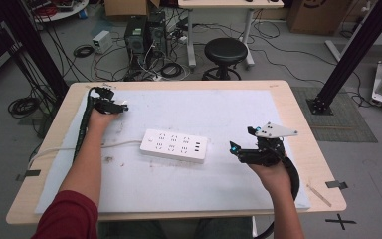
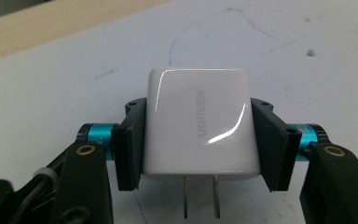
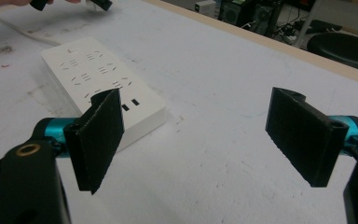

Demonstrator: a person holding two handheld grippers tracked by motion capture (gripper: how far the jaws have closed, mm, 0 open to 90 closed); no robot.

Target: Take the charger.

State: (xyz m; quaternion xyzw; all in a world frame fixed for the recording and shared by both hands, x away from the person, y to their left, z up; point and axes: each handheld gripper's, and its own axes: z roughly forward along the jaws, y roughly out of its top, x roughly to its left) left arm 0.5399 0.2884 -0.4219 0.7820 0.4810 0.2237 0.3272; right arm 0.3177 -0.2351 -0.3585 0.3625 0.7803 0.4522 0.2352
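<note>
A white UGREEN plug-in charger (image 2: 198, 126) with two metal prongs pointing toward the camera sits between the jaws of my left gripper (image 2: 199, 112), and both pads press on its sides. In the high view this gripper (image 1: 117, 105) is at the table's far left, just above the white mat, with the charger (image 1: 124, 105) at its tip. A white power strip (image 1: 174, 145) lies flat in the middle of the mat. My right gripper (image 1: 241, 139) hovers to the right of the strip, open, nothing between its pads (image 3: 98, 140). The strip (image 3: 102, 74) lies ahead and left of it.
The strip's white cord (image 1: 54, 149) runs left off the table's edge. A white mat (image 1: 179, 194) covers most of the wooden table (image 1: 308, 149). A thin stick (image 1: 319, 194) and tape marks lie near the right corner. A black stool (image 1: 225, 52) stands beyond the far edge.
</note>
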